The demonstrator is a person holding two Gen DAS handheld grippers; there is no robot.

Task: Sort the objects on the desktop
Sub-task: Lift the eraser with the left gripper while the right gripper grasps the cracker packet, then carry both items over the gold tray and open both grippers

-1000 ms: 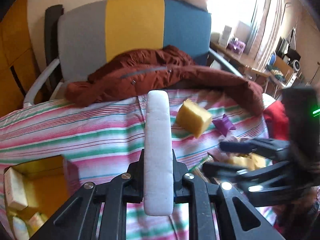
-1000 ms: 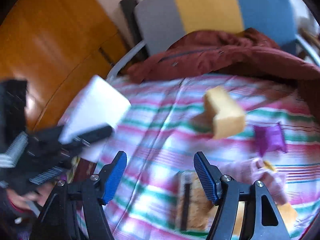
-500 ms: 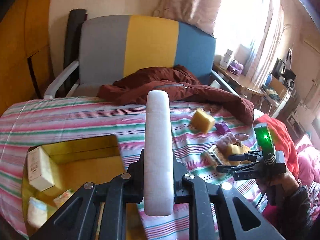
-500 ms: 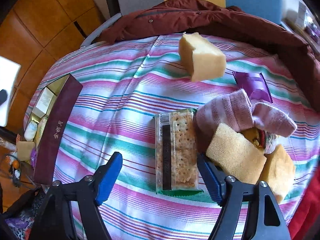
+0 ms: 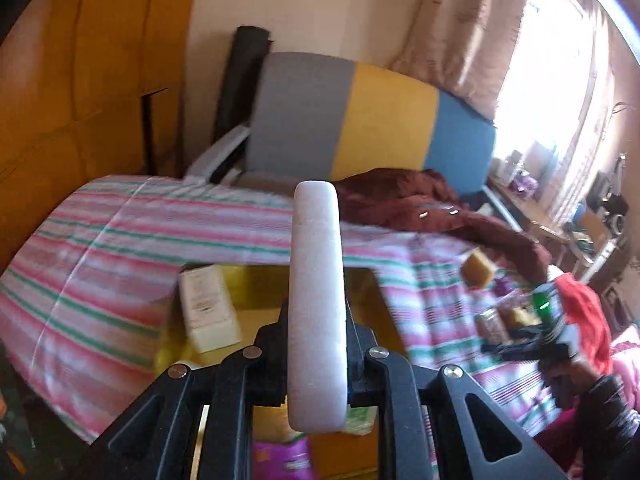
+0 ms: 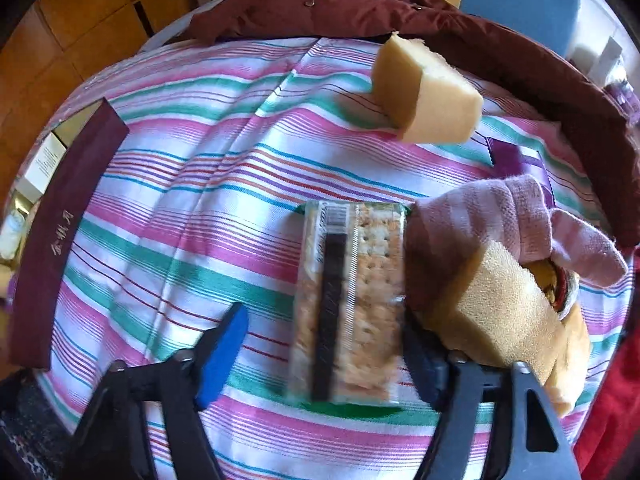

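Left wrist: fingers [image 5: 280,336] clamp white sponge [image 5: 317,300]; right gripper [image 6: 320,344] closing around crackers [image 6: 352,304].

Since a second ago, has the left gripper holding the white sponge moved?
Yes. The left gripper with the white sponge has swung from the striped cloth to over the yellow box.

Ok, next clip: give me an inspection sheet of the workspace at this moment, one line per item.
Surface: striped cloth, rumpled.
Job's things: white block; cracker pack; box holding sorted items.
Clutter: yellow sponges, pink sock, purple wrapper.
Grippers: left gripper shut on white block; right gripper closing around cracker pack, pads not yet pressing.
Cables: nothing seen.
Surroundings: maroon jacket, striped chair, window.
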